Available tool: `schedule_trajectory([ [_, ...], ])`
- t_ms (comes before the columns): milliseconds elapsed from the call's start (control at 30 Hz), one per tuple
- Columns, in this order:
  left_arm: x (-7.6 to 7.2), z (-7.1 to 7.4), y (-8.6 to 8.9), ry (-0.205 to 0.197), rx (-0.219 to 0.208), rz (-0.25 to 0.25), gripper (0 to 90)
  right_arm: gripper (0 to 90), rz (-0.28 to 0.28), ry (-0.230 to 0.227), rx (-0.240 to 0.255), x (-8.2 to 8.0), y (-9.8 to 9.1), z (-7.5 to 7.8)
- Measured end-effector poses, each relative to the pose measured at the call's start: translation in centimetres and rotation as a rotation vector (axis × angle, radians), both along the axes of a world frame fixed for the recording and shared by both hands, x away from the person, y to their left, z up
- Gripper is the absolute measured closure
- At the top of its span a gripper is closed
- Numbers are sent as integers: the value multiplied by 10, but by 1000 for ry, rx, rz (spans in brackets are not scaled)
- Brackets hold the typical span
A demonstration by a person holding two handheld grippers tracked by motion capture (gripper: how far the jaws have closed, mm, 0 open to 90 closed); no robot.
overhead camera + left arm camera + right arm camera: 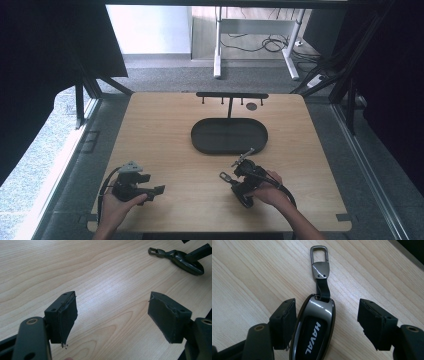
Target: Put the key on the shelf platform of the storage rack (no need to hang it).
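Observation:
A dark key fob (pixel 314 327) marked HAVAL lies flat on the wooden table (pixel 165 130), its strap and metal clasp (pixel 319 255) pointing away from me. My right gripper (pixel 327 306) straddles the fob with its jaws apart: the left pad (pixel 284 322) sits against the fob's edge, the right pad (pixel 374 322) stands well clear. In the high view the right gripper (pixel 240 186) and the key fob (pixel 227 177) are at the front right. My left gripper (pixel 155 184) rests at the front left. Seen along its own jaws, the left gripper (pixel 111 297) is wide open over bare wood. The key fob (pixel 186 261) is far off.
A black oval tray (pixel 200 145) sits mid-table, behind the right gripper. Behind it stands a black rack with small hooks (pixel 231 95), and a small dark disc (pixel 251 106) lies near it. Table edges run close to both hands at the front.

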State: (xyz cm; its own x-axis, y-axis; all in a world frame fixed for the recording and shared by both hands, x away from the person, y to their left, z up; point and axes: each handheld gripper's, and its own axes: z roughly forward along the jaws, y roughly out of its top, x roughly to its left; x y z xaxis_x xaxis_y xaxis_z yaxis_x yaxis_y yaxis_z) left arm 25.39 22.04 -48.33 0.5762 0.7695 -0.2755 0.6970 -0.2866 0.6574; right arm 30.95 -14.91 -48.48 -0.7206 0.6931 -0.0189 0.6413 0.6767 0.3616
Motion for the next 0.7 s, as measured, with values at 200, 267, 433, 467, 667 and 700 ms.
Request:
schedule_trajectory([
  [200, 1, -1, 1, 1, 3, 5, 238, 312, 1, 12, -19, 3, 3, -5],
  [267, 1, -1, 1, 3, 3, 6, 238, 312, 4, 23, -21, 3, 6, -8],
  [433, 1, -1, 1, 0, 2, 5, 238, 319, 13, 42, -44, 3, 7, -14],
  [467, 0, 0, 1, -1, 4, 4, 238, 323, 13, 49, -47, 3, 7, -15],
  [667, 1, 0, 1, -1, 2, 5, 238, 351, 13, 71, -65, 3, 8, -20],
  [700, 1, 0, 1, -1, 2, 5, 238, 355, 18, 71, -67, 3, 8, -21],
])
